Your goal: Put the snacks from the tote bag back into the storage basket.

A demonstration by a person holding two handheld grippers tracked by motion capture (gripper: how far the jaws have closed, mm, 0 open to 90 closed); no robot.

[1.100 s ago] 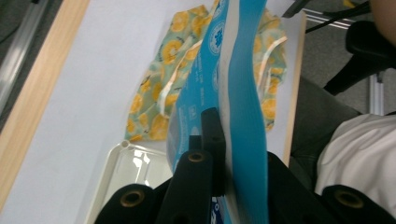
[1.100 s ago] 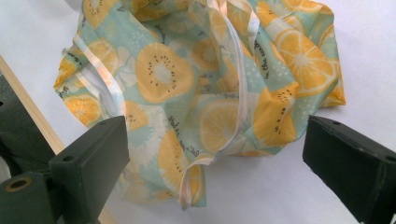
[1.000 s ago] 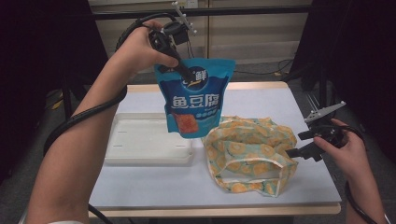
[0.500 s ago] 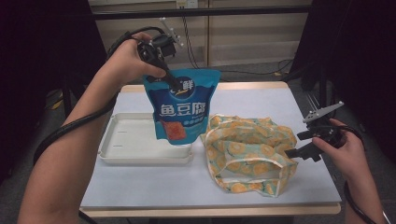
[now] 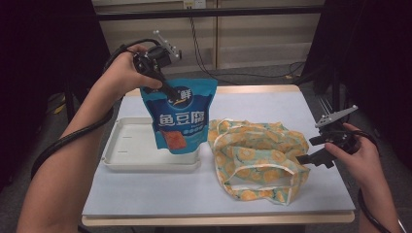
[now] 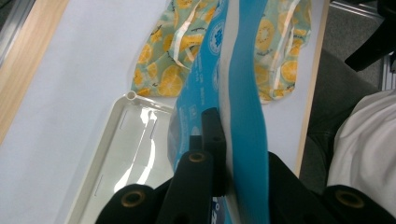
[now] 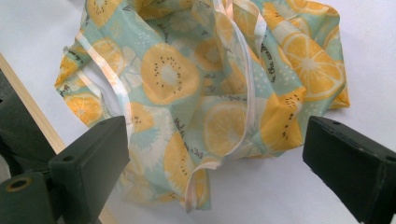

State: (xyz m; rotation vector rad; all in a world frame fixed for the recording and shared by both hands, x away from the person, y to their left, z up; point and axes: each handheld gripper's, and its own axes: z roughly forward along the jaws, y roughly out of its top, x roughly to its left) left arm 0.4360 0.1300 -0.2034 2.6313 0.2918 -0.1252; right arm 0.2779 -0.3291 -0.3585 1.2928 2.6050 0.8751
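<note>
Here, a person at a pale table works a hand-held gripper in each hand. The left gripper (image 5: 170,92), raised above the table's far left side, has its jaws pinched tight on the top edge of a blue snack pouch (image 5: 178,116), which hangs free in the air over the right end of a shallow white tray (image 5: 127,148). Seen along that gripper's own jaws, the pouch (image 6: 233,93) drops away edge-on, with the tray (image 6: 116,154) below it.

Just right of the tray lies a crumpled cloth bag (image 5: 257,155) printed with orange and kiwi slices (its white-trimmed mouth sags half shut towards the near edge). The right gripper (image 5: 311,158) sits low at the bag's right side, jaws spread wide and holding nothing; its own camera shows the bag (image 7: 205,93) between and beyond them.

Likely risks: the pouch is held only by a narrow strip at its top, so a swing or quick move could let it slip and fall. If it is meant for the bag, the limp, collapsed opening could snag it unless the right gripper first lifts a rim.
</note>
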